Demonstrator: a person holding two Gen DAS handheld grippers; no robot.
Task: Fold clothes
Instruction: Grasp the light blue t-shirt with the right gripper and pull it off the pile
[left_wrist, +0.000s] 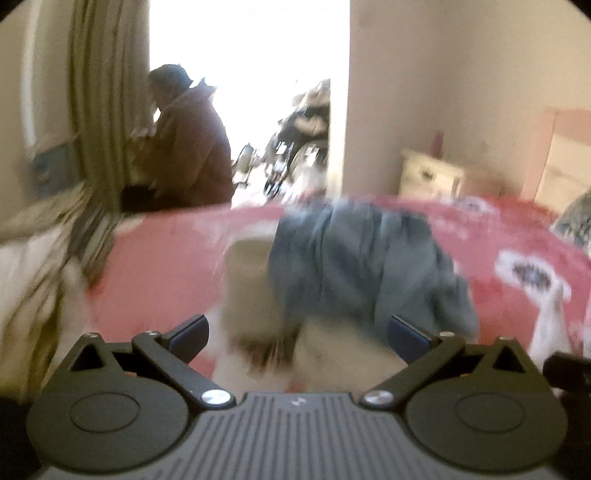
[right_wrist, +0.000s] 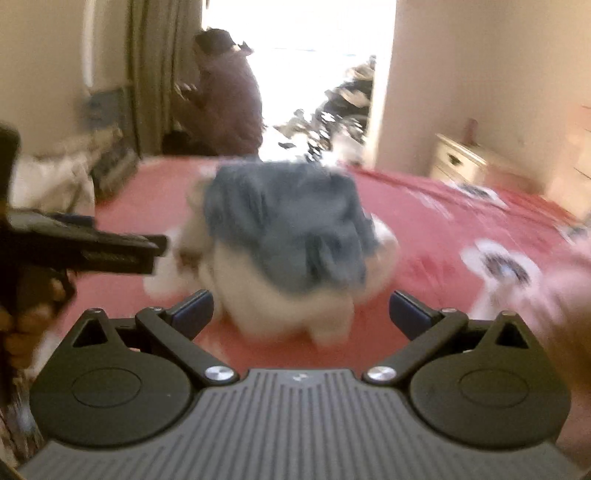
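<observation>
A crumpled grey-blue garment (left_wrist: 362, 266) lies on pale cream-white clothes (left_wrist: 251, 269) on a red bedspread (left_wrist: 155, 273). My left gripper (left_wrist: 297, 332) hovers just before the pile, open, nothing between its fingers. In the right wrist view the same grey-blue garment (right_wrist: 288, 221) sits on the white pile (right_wrist: 288, 314). My right gripper (right_wrist: 301, 312) is open at the pile's near edge, holding nothing. The left gripper (right_wrist: 151, 247) shows from the side at the left edge, held by a hand (right_wrist: 26, 321). Both views are blurred by motion.
A person in a brown coat (left_wrist: 188, 147) sits at the bed's far side by a bright doorway (left_wrist: 251, 74). A white nightstand (left_wrist: 430, 175) stands at the back right. Curtains (left_wrist: 99, 110) and heaped bedding (left_wrist: 33, 266) fill the left. Patterned patches (left_wrist: 532, 273) mark the bedspread.
</observation>
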